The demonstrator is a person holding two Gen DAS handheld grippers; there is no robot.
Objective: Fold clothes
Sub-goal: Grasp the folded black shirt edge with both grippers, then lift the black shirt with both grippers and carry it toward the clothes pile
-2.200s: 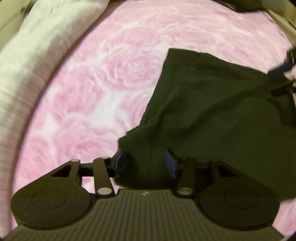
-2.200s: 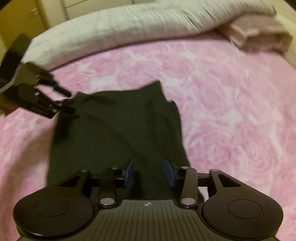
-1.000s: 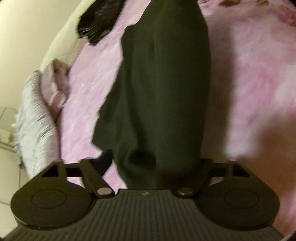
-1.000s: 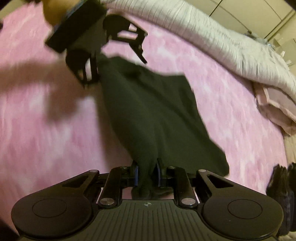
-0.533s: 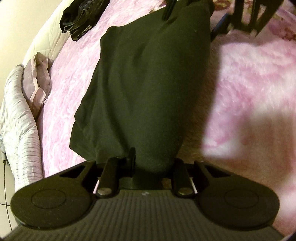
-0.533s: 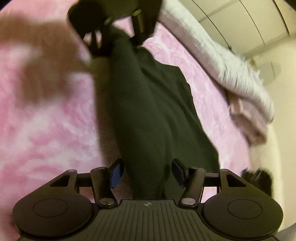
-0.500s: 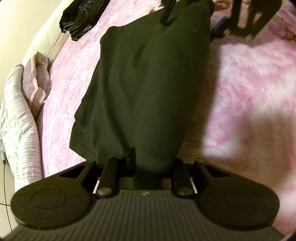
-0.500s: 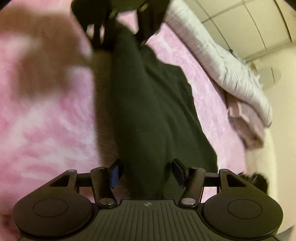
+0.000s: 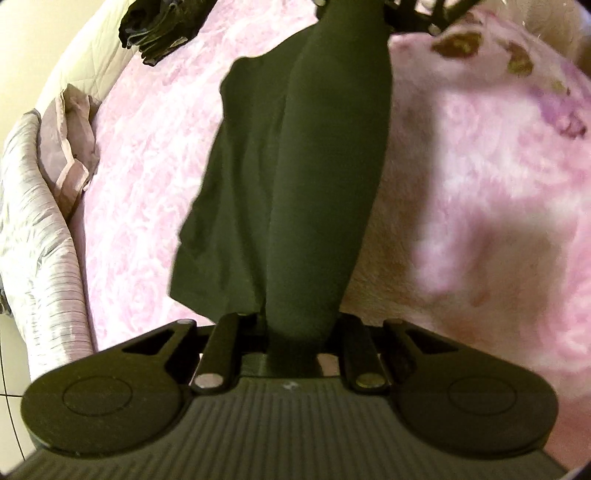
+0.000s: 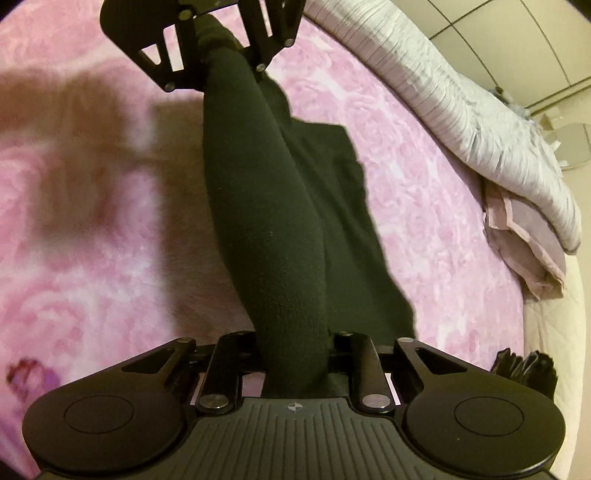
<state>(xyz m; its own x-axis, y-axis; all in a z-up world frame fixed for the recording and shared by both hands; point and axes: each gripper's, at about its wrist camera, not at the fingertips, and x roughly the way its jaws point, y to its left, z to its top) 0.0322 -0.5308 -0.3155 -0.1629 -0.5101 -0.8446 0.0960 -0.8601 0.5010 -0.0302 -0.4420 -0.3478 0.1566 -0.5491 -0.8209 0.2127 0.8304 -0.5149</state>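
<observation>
Stretched taut between two tools: a dark, soft knit garment (image 9: 325,177), bunched into a long roll, its free half draping down toward the pink rose-patterned fleece blanket (image 9: 498,184) below. Left gripper (image 9: 295,332) closing on the near end of the roll in the left wrist view, cloth filling the gap between its jaws. Right gripper (image 10: 295,350) likewise closing, pinching the opposite end. Long axis running straight from one tool to the other — each end equally near its own hand, so any fold probably turns on bringing the two ends together or lowering both evenly.

Left view only: brown-and-purple flower print (image 9: 454,44) at the far right edge. Right view only: left gripper from the front (image 10: 218,40), cloth clamped in its jaws. Both views: a folded dark pile (image 9: 162,26) and a striped grey quilt (image 10: 461,107) at the blanket's border.
</observation>
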